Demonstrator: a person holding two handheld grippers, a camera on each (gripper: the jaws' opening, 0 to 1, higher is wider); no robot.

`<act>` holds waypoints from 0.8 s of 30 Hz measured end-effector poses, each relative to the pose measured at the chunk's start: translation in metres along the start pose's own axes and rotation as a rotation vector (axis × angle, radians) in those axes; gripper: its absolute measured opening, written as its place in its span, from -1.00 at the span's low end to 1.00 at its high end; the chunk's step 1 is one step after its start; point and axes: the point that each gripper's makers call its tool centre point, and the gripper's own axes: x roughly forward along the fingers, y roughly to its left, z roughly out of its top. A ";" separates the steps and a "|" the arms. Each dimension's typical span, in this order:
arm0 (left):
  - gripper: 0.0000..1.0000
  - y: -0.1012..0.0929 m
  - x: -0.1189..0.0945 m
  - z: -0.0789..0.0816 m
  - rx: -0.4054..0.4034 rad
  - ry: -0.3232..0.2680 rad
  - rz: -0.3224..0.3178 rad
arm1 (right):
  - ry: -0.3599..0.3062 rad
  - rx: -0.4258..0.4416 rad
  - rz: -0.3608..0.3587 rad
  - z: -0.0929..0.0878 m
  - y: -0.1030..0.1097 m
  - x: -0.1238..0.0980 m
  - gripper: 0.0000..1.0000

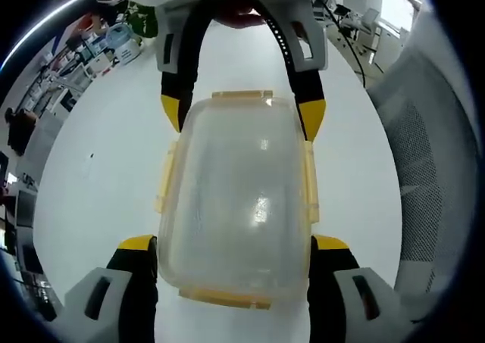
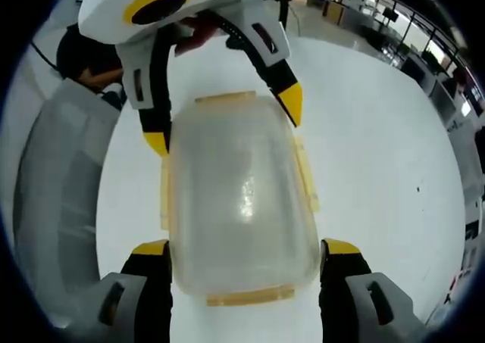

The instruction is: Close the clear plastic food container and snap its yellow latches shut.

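Container place: box sits on the white table, lid already laid on top, between the two grippers, which face each other across it.
Long axis: runs straight from one gripper to the other; each tool straddles one short end.
Left gripper: jaws spread wide, one yellow tip either side of its near end. Tips just beside the side walls; touching or not, cannot tell. Nothing pinched.
Right gripper: same stance at the opposite end, jaws spread, tips flanking the box corners, nothing pinched. In the left gripper view it shows at the far end, tips beside the far corners.
Latches: four yellow flaps. Side latches look splayed outward from the lid edge, likely unsnapped. End latches lie at each short end, between each tool's own jaws; snapped or not, cannot tell.
Nearer arm: neither; each is equally close to its own end latch, and the side latches lie midway between them.
Next move, as judged: press the lid seated, then fold a flap down; the end flaps are the closest targets.
Risk: the box may slide on the smooth table if pushed from one end alone.
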 end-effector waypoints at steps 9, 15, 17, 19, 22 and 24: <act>0.85 0.002 -0.002 -0.004 -0.001 -0.002 0.041 | -0.023 -0.006 -0.049 -0.005 0.000 -0.005 0.87; 0.85 -0.001 -0.004 -0.005 -0.002 0.001 0.045 | -0.015 0.000 -0.063 -0.010 0.001 -0.007 0.89; 0.84 -0.002 -0.005 -0.005 -0.005 -0.002 0.048 | -0.018 0.005 -0.064 -0.010 0.002 -0.009 0.89; 0.84 -0.003 -0.006 -0.004 -0.011 -0.006 0.049 | -0.025 0.007 -0.068 -0.009 0.004 -0.011 0.89; 0.84 -0.005 -0.008 -0.003 -0.016 -0.010 0.055 | -0.039 0.019 -0.079 -0.008 0.006 -0.014 0.89; 0.84 -0.007 -0.010 -0.002 -0.022 -0.013 0.059 | -0.043 0.021 -0.088 -0.008 0.008 -0.016 0.89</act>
